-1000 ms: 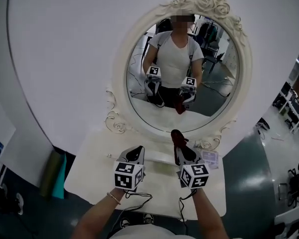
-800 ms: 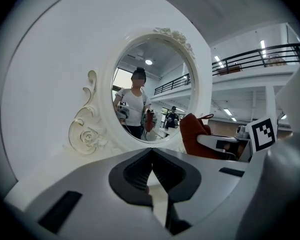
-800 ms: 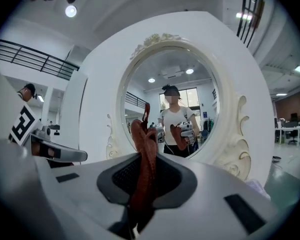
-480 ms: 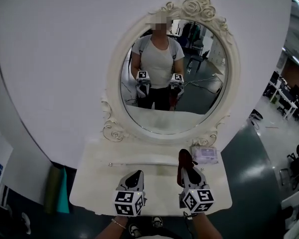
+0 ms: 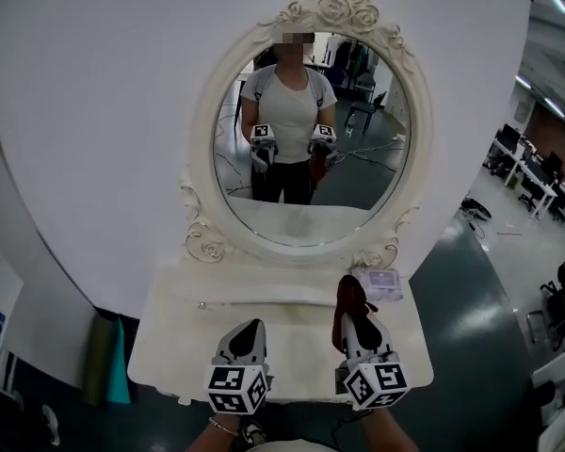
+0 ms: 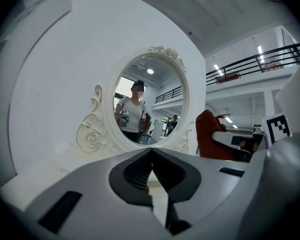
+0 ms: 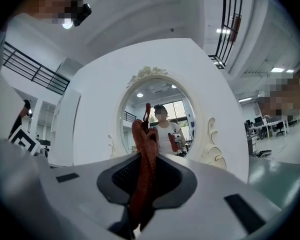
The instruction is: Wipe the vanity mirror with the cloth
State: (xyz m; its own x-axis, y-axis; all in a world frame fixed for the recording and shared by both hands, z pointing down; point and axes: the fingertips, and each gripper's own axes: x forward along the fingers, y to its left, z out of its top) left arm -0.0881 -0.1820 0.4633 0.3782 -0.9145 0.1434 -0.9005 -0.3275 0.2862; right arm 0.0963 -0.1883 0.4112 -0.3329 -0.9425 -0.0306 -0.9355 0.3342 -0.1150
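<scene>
The oval vanity mirror [image 5: 358, 191] in its ornate white frame [image 5: 201, 149] stands at the back of the white vanity table [image 5: 179, 337]. It reflects the person and both grippers. My right gripper [image 5: 351, 316] is shut on a dark red cloth [image 5: 347, 299], held over the table's right half, short of the mirror. In the right gripper view the cloth [image 7: 142, 159] sticks up between the jaws in front of the mirror [image 7: 175, 114]. My left gripper [image 5: 248, 333] hovers over the table's front left, jaws closed on nothing. In the left gripper view the tips [image 6: 151, 153] meet, with the mirror [image 6: 150, 99] beyond them.
A small pale packet [image 5: 381, 283] lies on the table at the back right, below the mirror frame. A thin white bar [image 5: 264, 301] lies across the table's middle. A green item [image 5: 108, 347] leans by the wall at the left. Office desks [image 5: 537, 182] stand at the far right.
Both grippers have drawn back from the mirror toward the table's front edge. The cloth has left the lower frame and is now over the table, still gripped.
</scene>
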